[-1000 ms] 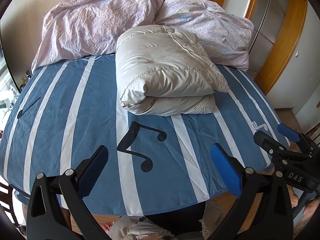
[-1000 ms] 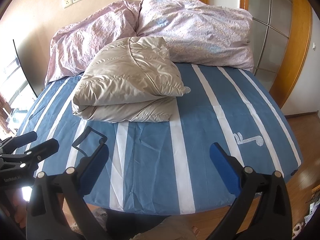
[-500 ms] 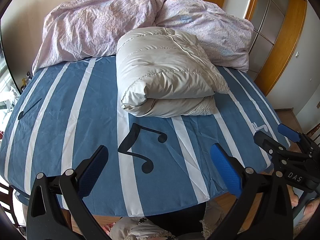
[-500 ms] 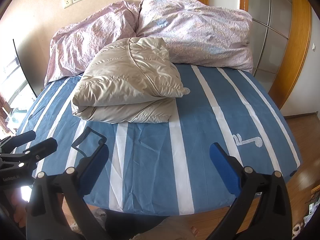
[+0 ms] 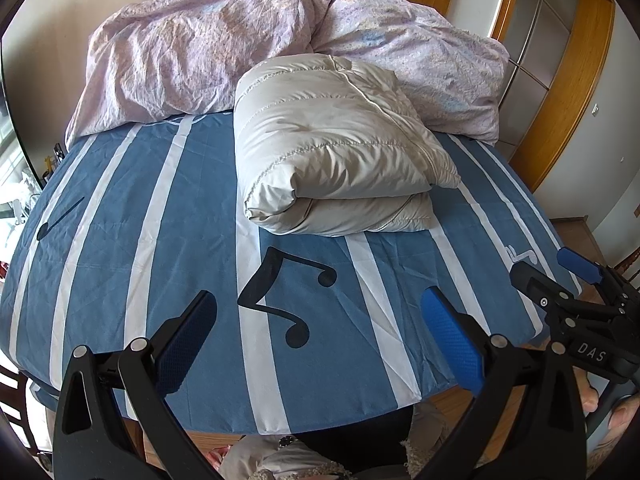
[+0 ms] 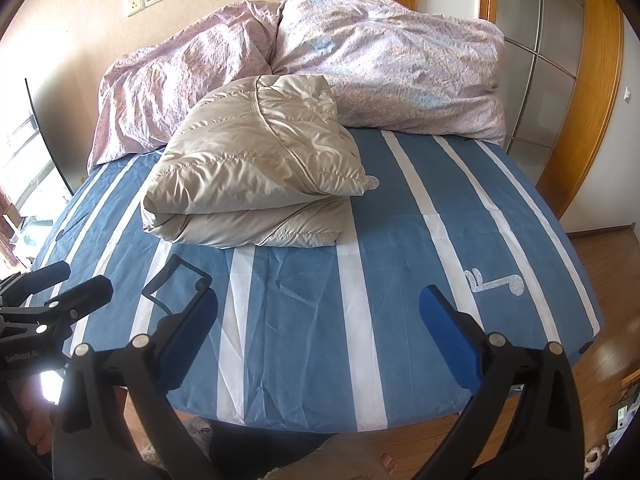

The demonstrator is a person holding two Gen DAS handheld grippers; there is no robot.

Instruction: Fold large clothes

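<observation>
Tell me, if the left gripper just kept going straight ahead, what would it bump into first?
Probably the blue striped bedsheet, near the black music note; the folded beige jacket lies further on. Depth is uncertain.

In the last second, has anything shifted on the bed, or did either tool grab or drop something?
Almost nothing changed. The left tool and right tool are open and empty as before, held back over the near edge of the striped sheet. The folded beige jacket lies where it was, against the pink duvet. Only slight camera drift.
</observation>
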